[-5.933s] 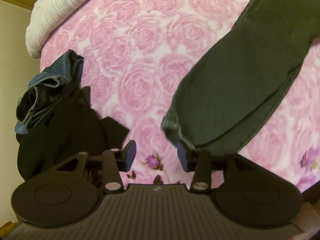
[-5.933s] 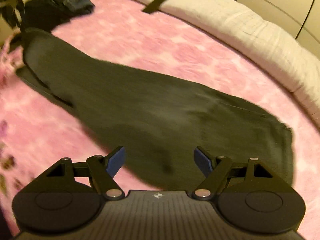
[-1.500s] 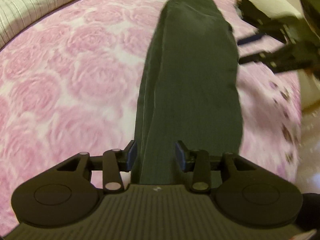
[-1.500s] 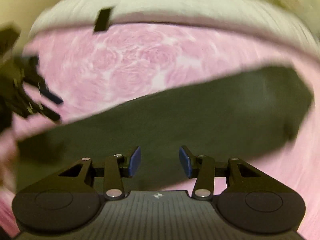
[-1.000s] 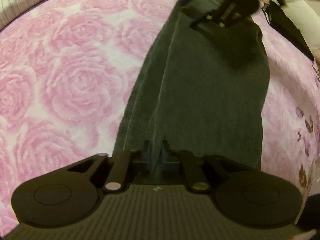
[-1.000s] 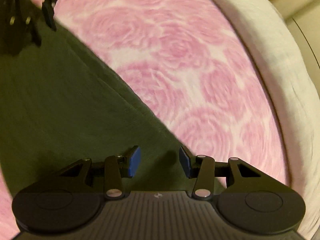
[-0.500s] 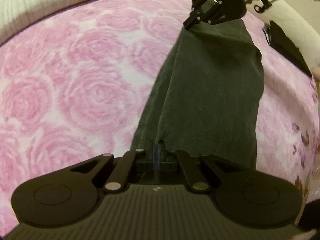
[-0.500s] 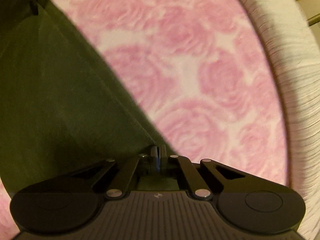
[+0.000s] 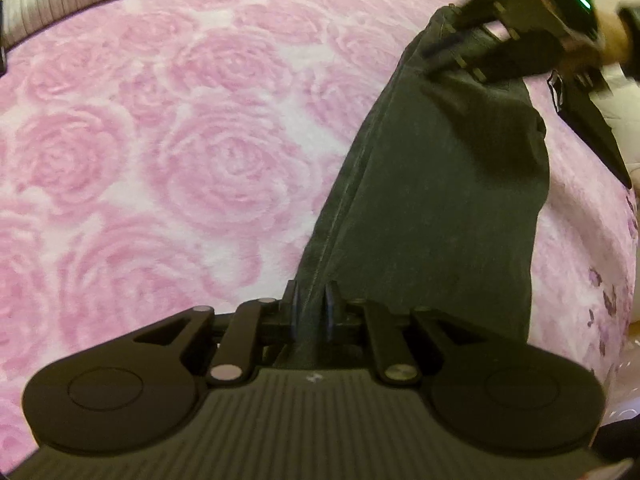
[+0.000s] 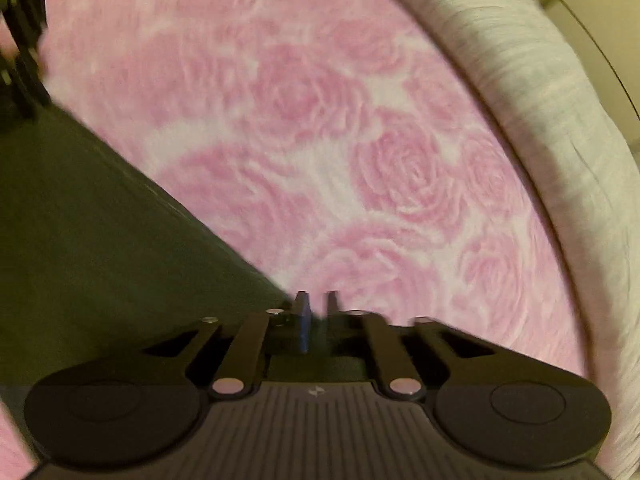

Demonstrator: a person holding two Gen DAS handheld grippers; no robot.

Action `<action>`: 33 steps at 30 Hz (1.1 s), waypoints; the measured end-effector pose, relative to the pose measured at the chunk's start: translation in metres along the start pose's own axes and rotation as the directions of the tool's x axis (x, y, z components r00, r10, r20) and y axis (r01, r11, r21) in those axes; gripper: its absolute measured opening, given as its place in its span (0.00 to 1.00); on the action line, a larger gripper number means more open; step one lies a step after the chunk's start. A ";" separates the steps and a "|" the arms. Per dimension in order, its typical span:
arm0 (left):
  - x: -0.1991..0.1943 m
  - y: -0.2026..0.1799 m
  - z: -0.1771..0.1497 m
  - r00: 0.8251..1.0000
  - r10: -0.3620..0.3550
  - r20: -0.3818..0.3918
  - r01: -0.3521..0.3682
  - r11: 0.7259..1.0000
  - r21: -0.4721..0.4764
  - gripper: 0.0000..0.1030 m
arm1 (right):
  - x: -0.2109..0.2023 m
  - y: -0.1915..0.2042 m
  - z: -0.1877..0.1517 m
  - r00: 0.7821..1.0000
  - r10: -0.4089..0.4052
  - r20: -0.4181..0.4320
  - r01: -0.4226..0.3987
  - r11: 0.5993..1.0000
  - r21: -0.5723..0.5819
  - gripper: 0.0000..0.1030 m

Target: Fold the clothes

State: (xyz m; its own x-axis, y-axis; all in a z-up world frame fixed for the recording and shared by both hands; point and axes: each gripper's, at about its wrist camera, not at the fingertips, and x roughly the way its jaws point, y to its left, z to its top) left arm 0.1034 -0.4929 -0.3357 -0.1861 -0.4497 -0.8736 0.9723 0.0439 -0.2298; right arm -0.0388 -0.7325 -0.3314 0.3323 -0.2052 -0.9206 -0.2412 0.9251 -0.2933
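Surroundings: a bed covered by a pink blanket (image 9: 168,168) with a raised rose pattern. A ribbed off-white pillow (image 10: 560,152) runs along the blanket's far edge in the right wrist view. A flat black item (image 9: 592,128) lies near the right edge of the bed in the left wrist view; its identity cannot be determined. Nothing lies between the claws and the garment.

Task item: dark grey trousers (image 9: 432,208), a woven, denim-like fabric with a stitched seam along the long edge. They lie flat and lengthwise on the blanket as a long, narrow band.

Left claw (image 9: 310,312): closed to a narrow gap, with the near end of the trousers pinched between the blue pads.

Right claw (image 10: 316,316): closed to a narrow gap on the corner of the trousers at their far end. In the left wrist view this claw appears at upper right, motion-blurred, with a green light on its body.

Limits: the fabric inside each grip is hidden by the fingers. The right wrist view is blurred throughout. The trousers' left portion is cut off by that frame's edge.
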 end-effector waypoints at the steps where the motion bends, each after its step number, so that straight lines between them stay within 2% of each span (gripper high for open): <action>1: -0.001 0.001 -0.002 1.000 0.006 -0.007 -0.006 1.000 0.002 0.09 | -0.004 0.007 -0.004 1.000 0.020 0.008 -0.020 0.999 0.034 0.24; 4: 0.003 0.004 -0.009 0.999 0.026 -0.045 -0.025 0.999 0.023 0.09 | -0.017 0.028 -0.018 0.996 0.076 0.034 -0.080 0.987 0.136 0.25; 7: 0.004 0.010 -0.016 0.996 0.045 -0.079 -0.043 0.999 0.034 0.18 | -0.007 0.052 -0.035 0.995 0.093 0.028 -0.096 0.982 0.161 0.31; 9: -0.007 0.015 -0.017 0.993 0.079 -0.083 -0.076 0.996 0.035 0.19 | -0.005 0.057 -0.042 0.997 0.063 0.040 -0.069 0.980 0.188 0.34; 11: -0.022 0.019 -0.021 0.988 0.120 -0.097 -0.116 0.992 0.054 0.18 | -0.013 0.057 -0.043 1.000 0.012 0.013 -0.015 0.972 0.233 0.34; 14: -0.056 0.030 -0.035 0.979 0.166 -0.118 -0.163 0.986 0.037 0.18 | -0.044 0.062 -0.048 0.999 -0.037 0.036 0.024 0.947 0.321 0.37; 16: -0.085 0.037 -0.050 0.971 0.200 -0.131 -0.201 0.980 0.008 0.20 | -0.072 0.070 -0.055 0.995 -0.035 0.096 -0.009 0.902 0.432 0.47; 19: -0.126 0.044 -0.080 0.954 0.253 -0.158 -0.261 0.965 -0.032 0.29 | -0.102 0.096 -0.064 0.984 0.008 0.176 -0.110 0.806 0.582 0.51; 21: -0.148 0.045 -0.105 0.943 0.274 -0.187 -0.281 0.959 -0.014 0.33 | -0.111 0.125 -0.064 0.978 0.051 0.202 -0.172 0.746 0.644 0.51; 24: -0.165 0.044 -0.138 0.926 0.300 -0.229 -0.283 0.953 0.104 0.33 | -0.121 0.179 -0.056 0.968 0.121 0.222 -0.244 0.677 0.695 0.51; 25: -0.168 0.042 -0.145 0.922 0.310 -0.234 -0.279 0.948 0.155 0.33 | -0.124 0.197 -0.050 0.963 0.143 0.227 -0.263 0.665 0.699 0.51; 26: -0.171 0.038 -0.152 0.924 0.312 -0.223 -0.260 0.937 0.235 0.33 | -0.127 0.216 -0.042 0.959 0.161 0.233 -0.281 0.658 0.699 0.51; 28: -0.177 0.030 -0.168 0.929 0.313 -0.197 -0.217 0.892 0.395 0.37 | -0.134 0.252 -0.022 0.954 0.180 0.241 -0.298 0.667 0.683 0.51; 29: -0.177 0.024 -0.176 0.936 0.308 -0.170 -0.188 0.846 0.499 0.43 | -0.139 0.270 -0.010 0.952 0.180 0.246 -0.301 0.683 0.666 0.51; 31: -0.176 0.017 -0.190 0.956 0.259 -0.136 -0.110 0.747 0.656 0.43 | -0.146 0.303 0.016 0.954 0.164 0.251 -0.290 0.721 0.629 0.52; 33: -0.171 0.014 -0.201 0.974 0.201 -0.104 -0.054 0.651 0.757 0.43 | -0.152 0.336 0.042 0.959 0.136 0.247 -0.261 0.763 0.592 0.52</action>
State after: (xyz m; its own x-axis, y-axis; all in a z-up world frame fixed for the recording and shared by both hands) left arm 0.1201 -0.2359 -0.2757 -0.0006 -0.3368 -0.9416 0.7502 -0.6227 0.2223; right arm -0.1319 -0.3772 -0.2792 0.5112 0.0083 -0.8594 0.2688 0.9483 0.1690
